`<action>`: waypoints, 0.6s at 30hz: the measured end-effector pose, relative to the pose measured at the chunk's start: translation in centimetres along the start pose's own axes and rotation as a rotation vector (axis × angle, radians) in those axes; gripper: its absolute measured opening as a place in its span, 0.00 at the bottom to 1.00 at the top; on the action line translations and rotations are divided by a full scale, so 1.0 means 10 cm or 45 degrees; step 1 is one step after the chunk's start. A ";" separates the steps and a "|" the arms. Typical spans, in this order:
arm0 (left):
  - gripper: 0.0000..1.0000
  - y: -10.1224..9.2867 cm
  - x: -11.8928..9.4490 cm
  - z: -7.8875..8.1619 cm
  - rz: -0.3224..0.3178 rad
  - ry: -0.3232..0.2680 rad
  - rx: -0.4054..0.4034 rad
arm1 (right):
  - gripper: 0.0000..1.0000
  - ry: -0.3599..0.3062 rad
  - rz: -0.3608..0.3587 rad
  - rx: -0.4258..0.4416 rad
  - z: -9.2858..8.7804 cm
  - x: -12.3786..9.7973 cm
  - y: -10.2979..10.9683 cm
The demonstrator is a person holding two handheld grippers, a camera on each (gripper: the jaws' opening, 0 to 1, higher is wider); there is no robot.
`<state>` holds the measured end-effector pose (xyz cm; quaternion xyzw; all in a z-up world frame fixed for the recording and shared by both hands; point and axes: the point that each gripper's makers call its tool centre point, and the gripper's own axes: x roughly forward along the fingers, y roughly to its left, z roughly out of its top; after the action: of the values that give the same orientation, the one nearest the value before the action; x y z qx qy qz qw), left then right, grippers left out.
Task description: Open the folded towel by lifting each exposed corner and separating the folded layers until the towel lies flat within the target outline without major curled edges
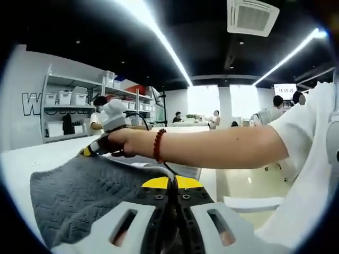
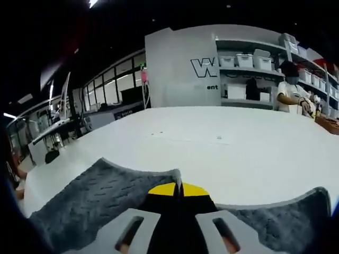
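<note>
The grey towel (image 1: 85, 196) lies on the white tabletop (image 2: 212, 153), its knit surface rumpled, a raised edge curling in the right gripper view. Left tongs (image 1: 173, 182) are closed, yellow tips together at the towel's near edge; whether cloth is pinched cannot be told. Right tongs (image 2: 178, 189) are likewise closed over the towel's edge. A person's forearm with a red bead bracelet (image 1: 158, 145) reaches across. Wall lettering begins "W" (image 2: 204, 67), with "ent" below; a distant screen's digits are unreadable
</note>
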<state>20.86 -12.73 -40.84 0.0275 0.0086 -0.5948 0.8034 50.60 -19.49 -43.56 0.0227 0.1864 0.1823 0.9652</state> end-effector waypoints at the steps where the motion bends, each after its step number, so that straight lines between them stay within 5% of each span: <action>1: 0.00 0.01 -0.03 0.03 0.006 -0.013 0.003 | 0.00 -0.002 0.002 0.003 0.01 0.00 0.01; 18: 0.00 0.05 -0.14 0.08 -0.020 -0.057 -0.030 | 0.00 -0.022 0.003 0.046 0.11 -0.05 0.09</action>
<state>20.94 -11.26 -39.93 0.0047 -0.0021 -0.6015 0.7989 50.31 -18.83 -42.26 0.0417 0.1814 0.1798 0.9659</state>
